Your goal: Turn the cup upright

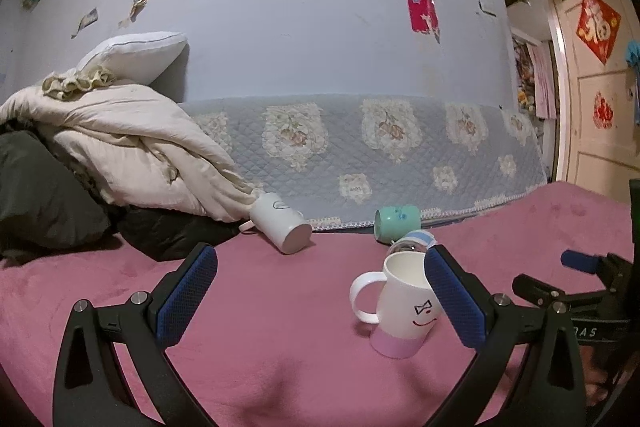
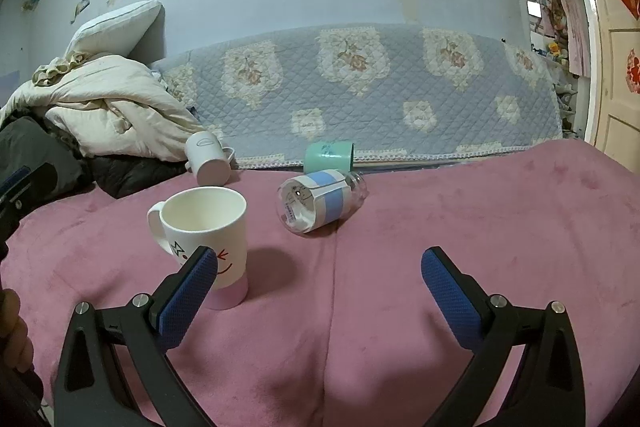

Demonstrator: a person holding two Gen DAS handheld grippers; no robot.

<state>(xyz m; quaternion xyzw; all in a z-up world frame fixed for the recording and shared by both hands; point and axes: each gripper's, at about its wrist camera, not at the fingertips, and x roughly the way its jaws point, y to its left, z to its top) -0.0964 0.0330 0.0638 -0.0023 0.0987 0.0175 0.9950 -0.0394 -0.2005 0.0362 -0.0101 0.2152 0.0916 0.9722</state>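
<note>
A white mug with a pink base and a smiley face (image 1: 400, 311) (image 2: 208, 239) stands upright on the pink blanket, handle to the left. My left gripper (image 1: 320, 291) is open and empty; the mug stands just inside its right finger. My right gripper (image 2: 320, 287) is open and empty; the mug is behind its left finger. A white mug (image 1: 282, 223) (image 2: 206, 159) lies on its side farther back. A teal cup (image 1: 396, 223) (image 2: 328, 157) lies on its side. A clear bottle with a blue and white label (image 2: 320, 199) (image 1: 414, 241) lies between them.
The pink blanket (image 2: 460, 211) covers the bed. Crumpled cream bedding and dark clothes (image 1: 120, 151) pile at the back left. A quilted floral cover (image 1: 380, 143) runs along the blue wall. A door stands at the far right (image 1: 600, 87). The other gripper shows at the right edge (image 1: 580, 267).
</note>
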